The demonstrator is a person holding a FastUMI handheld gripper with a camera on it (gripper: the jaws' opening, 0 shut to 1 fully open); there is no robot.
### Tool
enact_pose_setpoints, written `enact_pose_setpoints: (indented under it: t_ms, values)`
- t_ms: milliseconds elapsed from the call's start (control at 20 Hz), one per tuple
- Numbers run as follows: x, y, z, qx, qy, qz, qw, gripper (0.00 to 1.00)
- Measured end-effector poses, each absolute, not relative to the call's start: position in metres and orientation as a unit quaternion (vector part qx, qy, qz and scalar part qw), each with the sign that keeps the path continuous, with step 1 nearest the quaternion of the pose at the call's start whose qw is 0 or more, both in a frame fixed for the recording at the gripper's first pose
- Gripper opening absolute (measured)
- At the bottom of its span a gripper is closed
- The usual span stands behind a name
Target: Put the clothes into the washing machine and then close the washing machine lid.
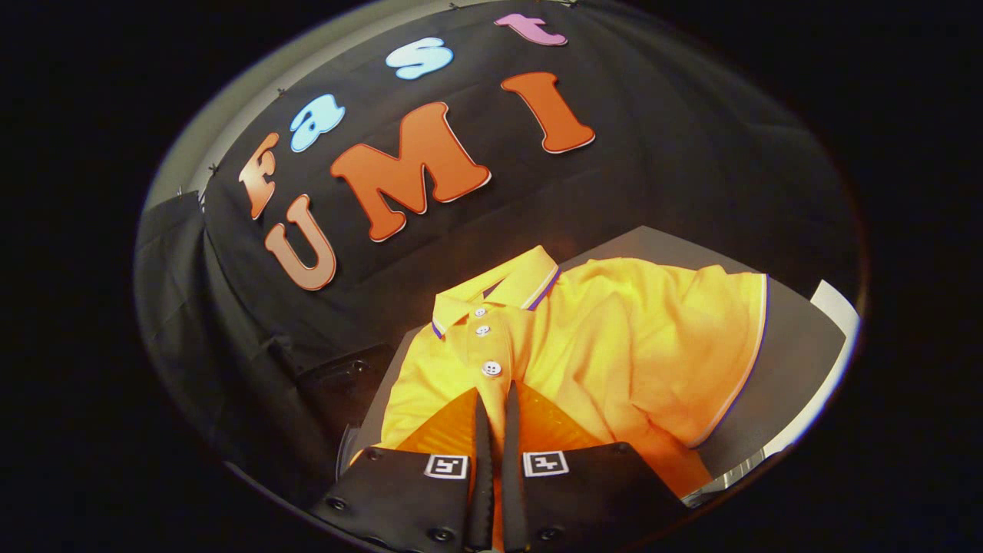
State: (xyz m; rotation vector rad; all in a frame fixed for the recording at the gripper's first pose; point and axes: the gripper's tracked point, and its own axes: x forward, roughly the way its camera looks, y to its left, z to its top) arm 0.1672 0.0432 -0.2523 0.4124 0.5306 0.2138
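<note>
The hand-held gripper (496, 395) had its two fingers nearly closed, pinching a fold of the yellow polo shirt (614, 346), just below the button placket, which lay crumpled on the grey table (791, 361).

Black cloth backdrop (676, 161) hanging across the back, creased and sagging down its left side. Above its top edge, a pale strip of wall (230, 100) peeks through. Down below, a flat grey surface (791, 361) with a white edge (839, 309) along its far side. Just beside its left end, a dark boxy object (345, 384), possibly a bracket, too dim to call.
</note>
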Motion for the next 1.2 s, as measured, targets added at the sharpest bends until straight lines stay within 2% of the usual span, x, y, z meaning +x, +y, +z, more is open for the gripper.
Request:
enact_pose_setpoints:
  t_ms: [350, 650, 950, 1200]
  values:
    - [0.158, 0.048, -0.172, 0.101, 0.149, 0.111, 0.977, 0.13]
    - [0.147, 0.064, -0.105, 0.096, 0.086, 0.117, 0.985, 0.12]
    - [0.113, 0.095, -0.047, 0.079, 0.023, 0.152, 0.985, 0.12]
    - [0.087, 0.133, -0.040, 0.071, 0.030, 0.159, 0.984, 0.12]
